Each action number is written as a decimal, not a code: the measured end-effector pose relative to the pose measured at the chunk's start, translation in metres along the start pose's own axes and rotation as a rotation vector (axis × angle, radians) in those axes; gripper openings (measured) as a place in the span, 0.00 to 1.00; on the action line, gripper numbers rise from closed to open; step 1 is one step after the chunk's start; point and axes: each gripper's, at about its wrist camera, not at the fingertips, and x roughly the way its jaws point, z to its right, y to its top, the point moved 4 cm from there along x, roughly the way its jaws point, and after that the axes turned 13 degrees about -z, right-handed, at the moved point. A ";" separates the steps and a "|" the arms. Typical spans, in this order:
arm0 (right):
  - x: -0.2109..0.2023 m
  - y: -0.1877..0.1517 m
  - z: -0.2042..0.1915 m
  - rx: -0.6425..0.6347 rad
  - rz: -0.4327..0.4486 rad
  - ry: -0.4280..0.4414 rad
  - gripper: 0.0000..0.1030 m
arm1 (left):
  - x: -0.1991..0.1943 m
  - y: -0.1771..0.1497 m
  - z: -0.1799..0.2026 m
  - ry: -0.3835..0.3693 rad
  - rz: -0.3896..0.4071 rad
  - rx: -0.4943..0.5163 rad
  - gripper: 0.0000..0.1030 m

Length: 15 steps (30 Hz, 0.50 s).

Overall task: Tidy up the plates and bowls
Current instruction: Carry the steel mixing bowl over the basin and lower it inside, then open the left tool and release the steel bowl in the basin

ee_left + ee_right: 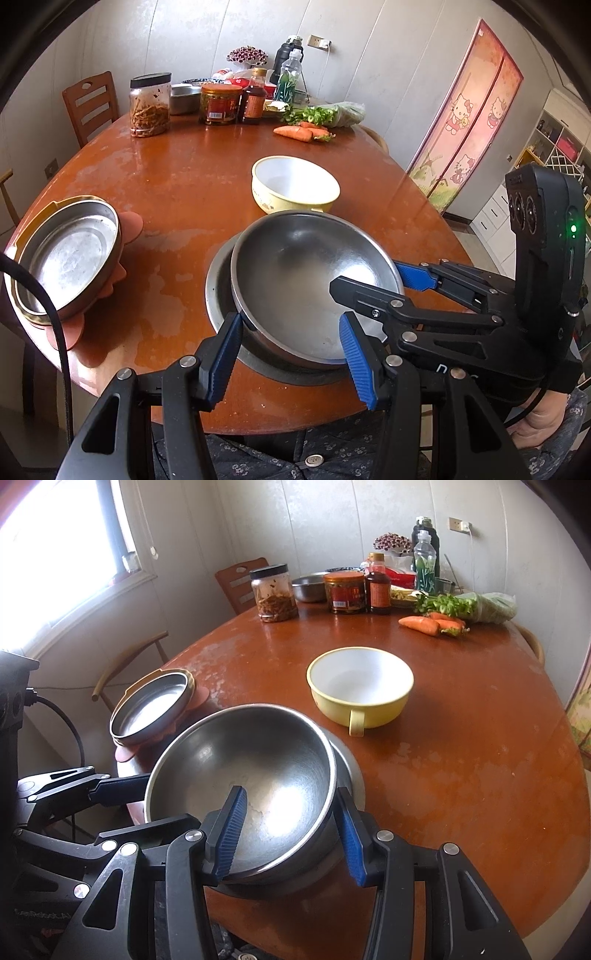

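Note:
A steel bowl [295,273] sits tilted inside a second steel bowl [216,291] near the table's front edge; it also shows in the right wrist view [258,768]. My left gripper [291,354] is open, its jaws straddling the bowl's near rim. My right gripper [291,834] is open too, one finger inside the bowl and one outside its right rim; it shows in the left wrist view [373,280]. A yellow bowl with a white inside and a handle [360,692] stands behind. A shallow steel plate [70,258] rests on a yellow dish and a pink mat at the left.
Jars [149,105], sauce bottles [253,96], a steel basin [184,98], carrots [301,133], greens [321,114] and drink bottles crowd the far side of the round wooden table [184,173]. Wooden chairs [90,103] stand at the left. The table's front edge is right below my grippers.

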 end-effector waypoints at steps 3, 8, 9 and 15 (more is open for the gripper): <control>0.003 -0.002 0.002 0.000 -0.009 -0.003 0.49 | 0.004 0.000 0.001 0.007 -0.010 0.002 0.52; 0.005 -0.002 0.002 -0.002 -0.018 -0.014 0.49 | 0.009 -0.001 0.000 0.008 -0.023 0.001 0.52; 0.006 -0.002 0.002 -0.001 -0.021 -0.016 0.49 | 0.009 -0.001 0.000 0.011 -0.023 0.001 0.52; 0.008 -0.001 0.002 -0.003 -0.019 -0.020 0.49 | 0.010 -0.001 -0.001 0.012 -0.019 0.005 0.52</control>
